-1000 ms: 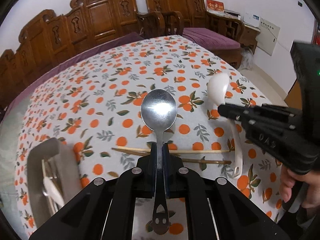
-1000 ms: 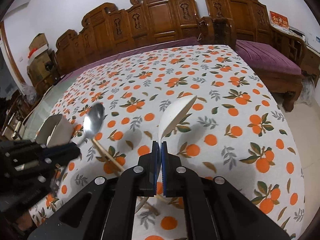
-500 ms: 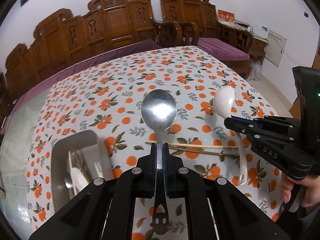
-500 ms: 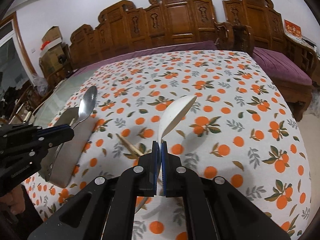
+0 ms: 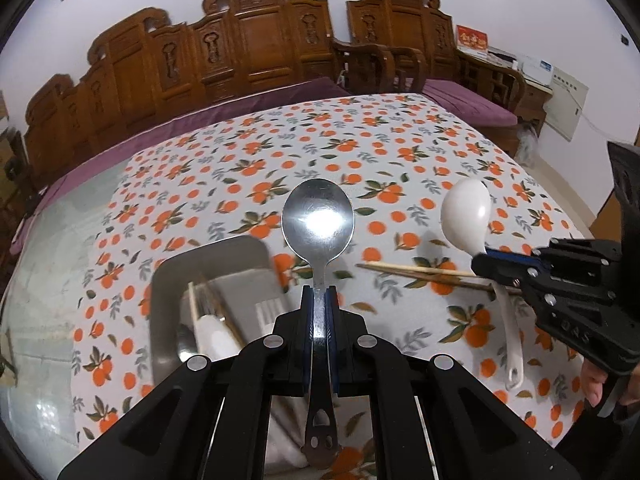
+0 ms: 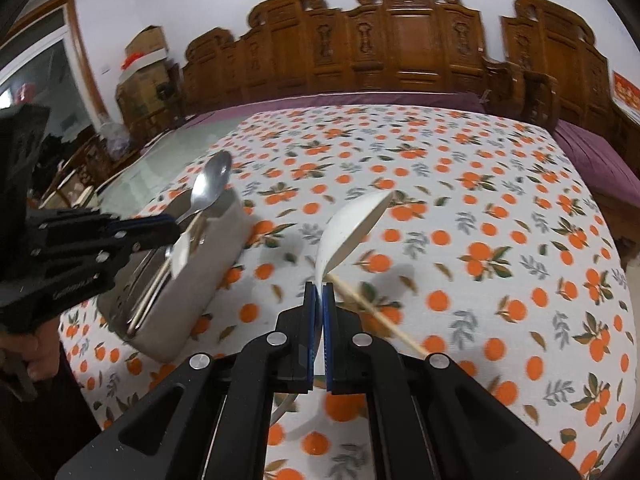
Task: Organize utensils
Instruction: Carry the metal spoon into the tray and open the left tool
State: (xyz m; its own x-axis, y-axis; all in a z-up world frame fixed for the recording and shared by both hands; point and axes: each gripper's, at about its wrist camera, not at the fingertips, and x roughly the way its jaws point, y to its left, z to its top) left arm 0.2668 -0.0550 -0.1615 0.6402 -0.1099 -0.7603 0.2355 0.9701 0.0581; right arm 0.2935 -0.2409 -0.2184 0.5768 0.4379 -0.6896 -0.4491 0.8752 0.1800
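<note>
Orange-print tablecloth [image 5: 400, 152]; right gripper [image 5: 486, 266] (lettering unreadable).

The left gripper [image 5: 319, 300] points forward and down, its jaws clamped on a metal spoon [image 5: 318, 220] by the handle. The right gripper [image 6: 319, 296] angles down likewise, jaws closed on a white spoon [image 6: 352, 232]. A hand [image 5: 592, 380] grips the right gripper's handle.

An orange-patterned tablecloth [image 5: 400, 152] covers the table; carved wooden benches [image 5: 248, 48] with purple cushions [image 5: 472, 104] stand along the far wall.
</note>
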